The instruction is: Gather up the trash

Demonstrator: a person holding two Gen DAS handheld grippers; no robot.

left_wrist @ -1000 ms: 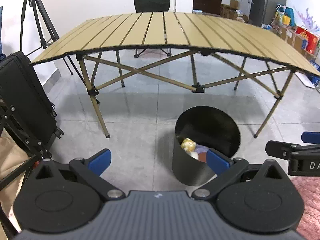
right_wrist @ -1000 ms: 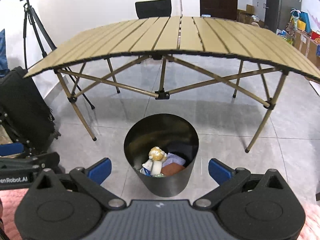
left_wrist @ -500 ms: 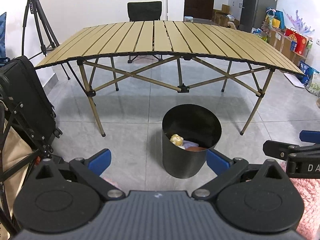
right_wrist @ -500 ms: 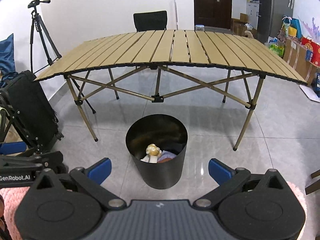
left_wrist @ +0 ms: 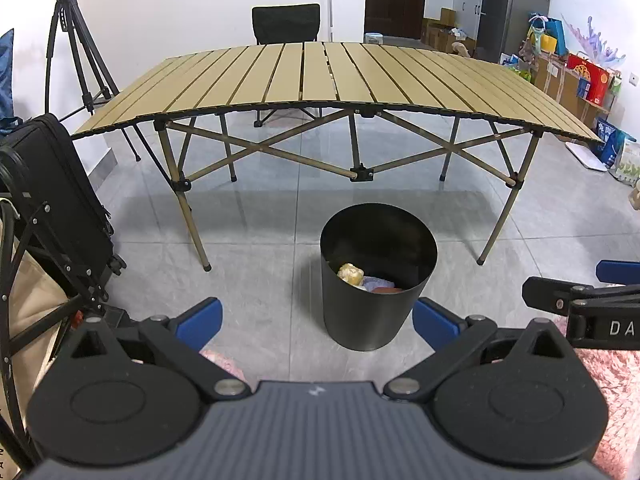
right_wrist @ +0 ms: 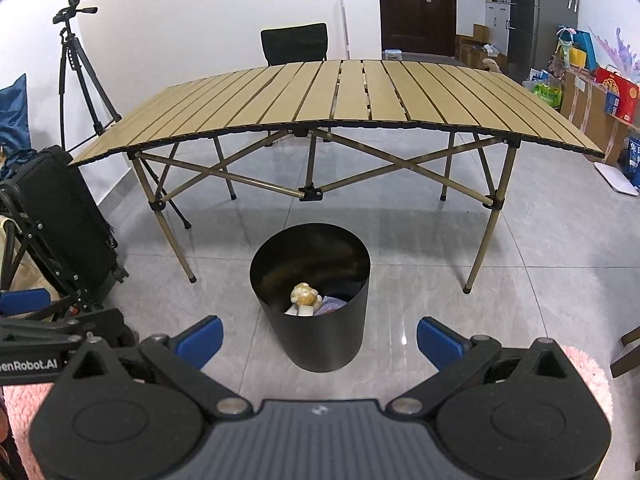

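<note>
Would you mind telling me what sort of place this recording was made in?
Probably a room in a home or small office used for filming: a folding slatted table, a camera tripod, stacked gift boxes, and a black bin on tiled floor.

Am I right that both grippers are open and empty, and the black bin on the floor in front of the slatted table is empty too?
Not quite: the black bin already holds trash, including a yellowish crumpled piece, as the right wrist view shows. The left gripper and right gripper are open and empty, and the bin stands before the slatted table.
</note>
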